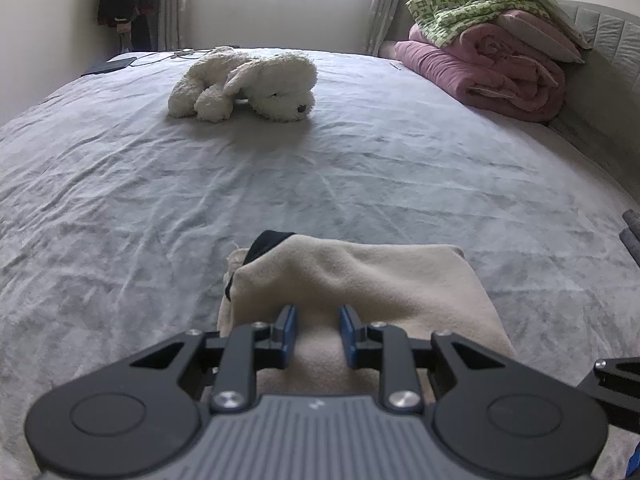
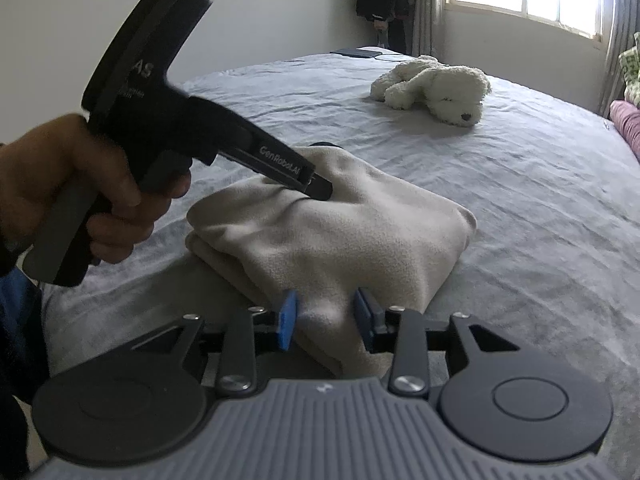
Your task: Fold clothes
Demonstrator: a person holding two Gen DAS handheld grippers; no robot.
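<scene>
A beige fleece garment (image 1: 360,280) with a dark collar at its far left end lies folded in a thick bundle on the grey bed sheet (image 1: 120,184). My left gripper (image 1: 318,314) is open, its blue pads pressed down on the top of the bundle. In the right wrist view the garment (image 2: 340,232) lies just ahead, and the left gripper (image 2: 320,190) rests on its upper fold, held by a hand. My right gripper (image 2: 326,304) is open, its pads either side of the garment's near corner.
A white plush dog (image 1: 248,84) lies further up the bed. Folded pink and green quilts (image 1: 488,52) are stacked at the right by the headboard. A dark tablet (image 1: 110,65) with a cable lies at the far left corner. A window is behind.
</scene>
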